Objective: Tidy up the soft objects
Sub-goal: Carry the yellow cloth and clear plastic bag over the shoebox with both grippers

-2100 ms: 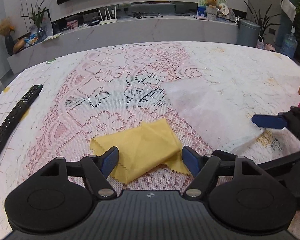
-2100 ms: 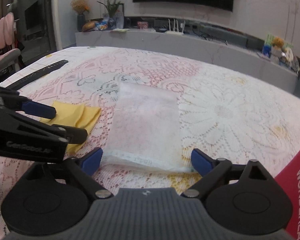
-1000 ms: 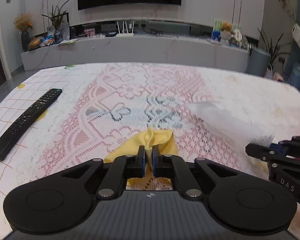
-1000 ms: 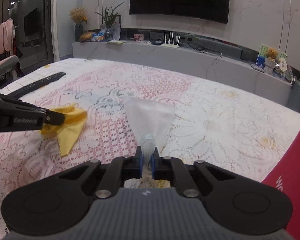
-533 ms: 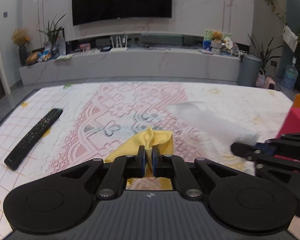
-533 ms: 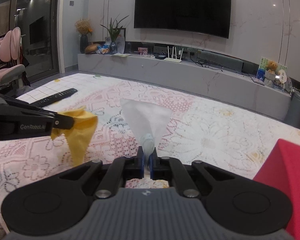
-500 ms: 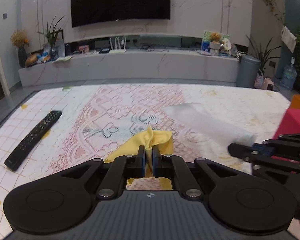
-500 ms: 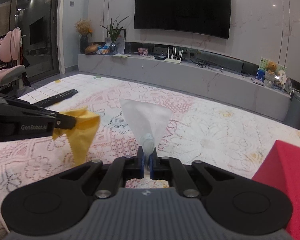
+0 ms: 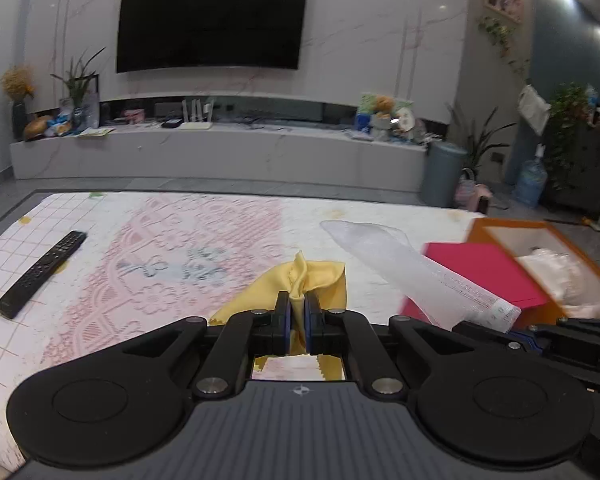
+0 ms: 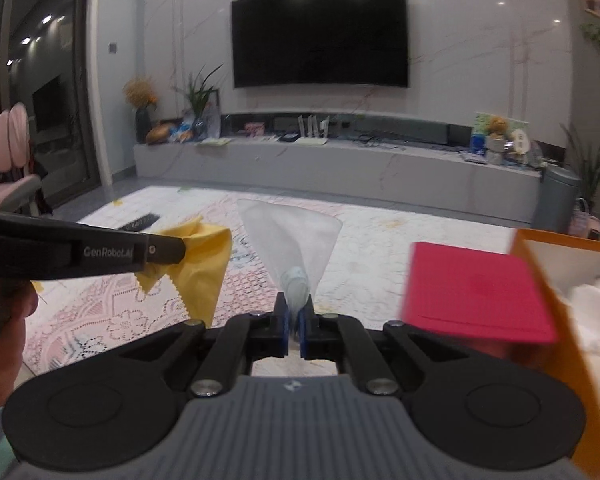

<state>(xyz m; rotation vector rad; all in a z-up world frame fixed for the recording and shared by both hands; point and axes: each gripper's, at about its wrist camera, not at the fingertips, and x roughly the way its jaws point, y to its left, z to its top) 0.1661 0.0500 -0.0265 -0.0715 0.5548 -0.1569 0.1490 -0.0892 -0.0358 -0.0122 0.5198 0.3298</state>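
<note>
While the left hand-held gripper [image 9: 296, 322] pinches the yellow cloth [image 9: 320, 280], the right hand-held gripper [image 10: 295, 320] clamps the sheer white cloth [image 10: 292, 236]. Both hang clear of the lace-covered counter [image 9: 180, 240], near an orange box [image 9: 540, 232].

The remote control [image 9: 40, 274] lies on the left part of the counter [image 9: 172, 248]; the open box [image 9: 540, 256] stands at the right edge, with a flat lid [image 9: 488, 276] just left of it; a low cabinet [image 9: 220, 152] runs behind, under the television [image 9: 212, 20] on the wall.
</note>
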